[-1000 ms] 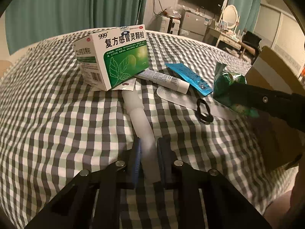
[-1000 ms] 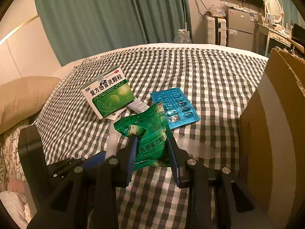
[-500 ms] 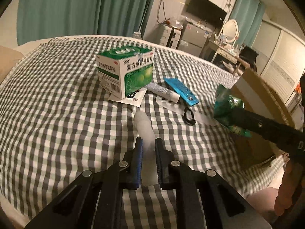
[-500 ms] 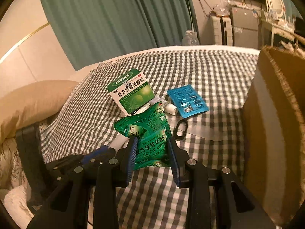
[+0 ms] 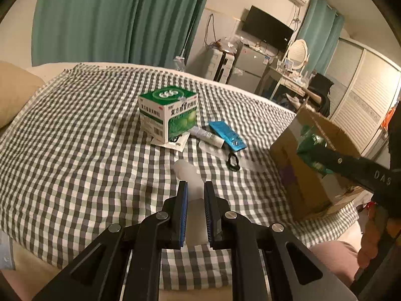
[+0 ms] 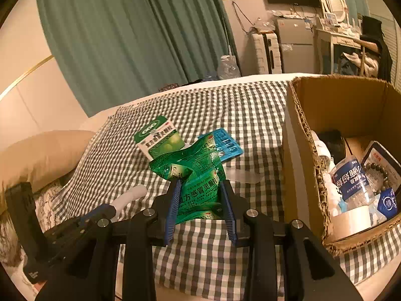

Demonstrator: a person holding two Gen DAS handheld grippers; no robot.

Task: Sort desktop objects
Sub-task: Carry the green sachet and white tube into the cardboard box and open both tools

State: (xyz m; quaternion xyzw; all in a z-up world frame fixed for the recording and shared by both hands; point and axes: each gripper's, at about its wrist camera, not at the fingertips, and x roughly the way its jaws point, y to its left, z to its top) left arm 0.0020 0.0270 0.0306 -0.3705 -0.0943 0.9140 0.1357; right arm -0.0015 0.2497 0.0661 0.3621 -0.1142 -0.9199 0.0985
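Left wrist view: a checked cloth (image 5: 75, 150) covers the bed. On it, far from the camera, stands a green and white medicine box (image 5: 168, 115), with a small tube (image 5: 206, 135), a blue blister pack (image 5: 226, 135) and a black ring (image 5: 233, 161) to its right. A cardboard box (image 5: 303, 183) stands at the right edge of the cloth, and the right gripper's black arm crosses in front of it. The left gripper (image 5: 195, 200) is clenched on a white translucent tube (image 5: 190, 178), which sticks out far beyond the blue pads, above the cloth.

Right wrist view: the cardboard box (image 6: 308, 150) is open at the right (bottles, packets and a bead bracelet lie inside). The medicine box (image 6: 158, 140) and blister pack (image 6: 229, 145) lie far on the cloth (image 6: 250, 115), partly hidden by the load. The right gripper (image 6: 200, 208) grips a crumpled green sachet pack (image 6: 195, 183) with Chinese print between its pads, near the box's left wall but outside it. At lower left, the left gripper (image 6: 112, 209) shows with its white tube (image 6: 130, 195).
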